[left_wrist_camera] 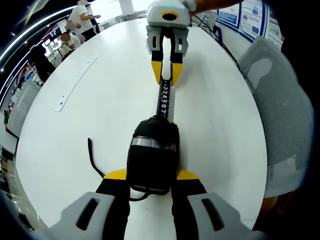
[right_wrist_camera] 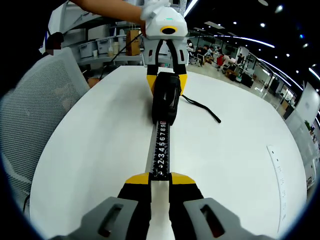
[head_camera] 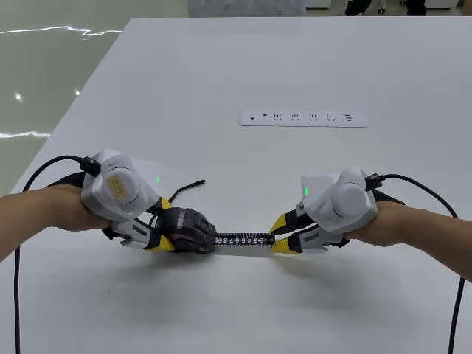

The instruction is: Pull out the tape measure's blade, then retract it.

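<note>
A black tape measure case [head_camera: 188, 229] rests low over the white table, held between the yellow-tipped fingers of my left gripper [head_camera: 164, 225], which is shut on it. In the left gripper view the case [left_wrist_camera: 152, 157] fills the space between the jaws. Its blade [head_camera: 242, 240] runs out a short way to the right, numbers showing, and my right gripper [head_camera: 281, 235] is shut on the blade's end. The right gripper view has the blade [right_wrist_camera: 161, 150] leading from my right gripper [right_wrist_camera: 160, 179] to the case [right_wrist_camera: 165, 97]. A black wrist strap [head_camera: 184, 187] trails from the case.
A white power strip [head_camera: 303, 118] lies flat on the table [head_camera: 221, 88] behind the grippers. Black cables [head_camera: 435, 199] hang from both grippers. A mesh chair [left_wrist_camera: 280, 100] stands by the table's edge, and people stand far off [left_wrist_camera: 82, 17].
</note>
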Available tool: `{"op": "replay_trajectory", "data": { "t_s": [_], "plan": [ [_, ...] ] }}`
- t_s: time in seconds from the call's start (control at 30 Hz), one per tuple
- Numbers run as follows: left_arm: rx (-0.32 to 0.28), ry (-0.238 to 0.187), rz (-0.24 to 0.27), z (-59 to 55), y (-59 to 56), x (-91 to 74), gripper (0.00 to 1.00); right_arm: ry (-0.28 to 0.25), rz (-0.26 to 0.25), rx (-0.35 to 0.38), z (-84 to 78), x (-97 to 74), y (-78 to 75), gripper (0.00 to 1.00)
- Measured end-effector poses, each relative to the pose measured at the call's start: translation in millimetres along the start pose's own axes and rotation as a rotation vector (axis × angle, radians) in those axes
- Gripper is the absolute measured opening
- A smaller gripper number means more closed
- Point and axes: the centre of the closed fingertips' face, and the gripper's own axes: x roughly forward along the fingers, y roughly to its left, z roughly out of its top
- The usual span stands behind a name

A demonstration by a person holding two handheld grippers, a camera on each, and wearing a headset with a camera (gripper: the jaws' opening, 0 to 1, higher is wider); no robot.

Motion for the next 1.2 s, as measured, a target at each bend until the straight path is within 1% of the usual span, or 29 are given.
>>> {"op": "replay_trajectory", "data": {
  "t_s": [0.6, 0.83, 1.2],
  "plan": [
    [-0.006, -0.006, 0.003, 3.6, -2.5, -2.5, 0.27, 0.003, 0.004, 0.0, -4.0, -4.9, -0.9, 0.11],
    [-0.005, -0.006, 0.004, 2.0, -1.2, -1.9, 0.27, 0.004, 0.004, 0.002, -5.5, -7.1, 0.5, 0.11],
    [-0.007, -0.006, 0.005, -3.1, 3.3, -0.3, 0.27, 0.004, 0.003, 0.006, -8.6, -8.1, -1.5, 0.11]
  ]
}}
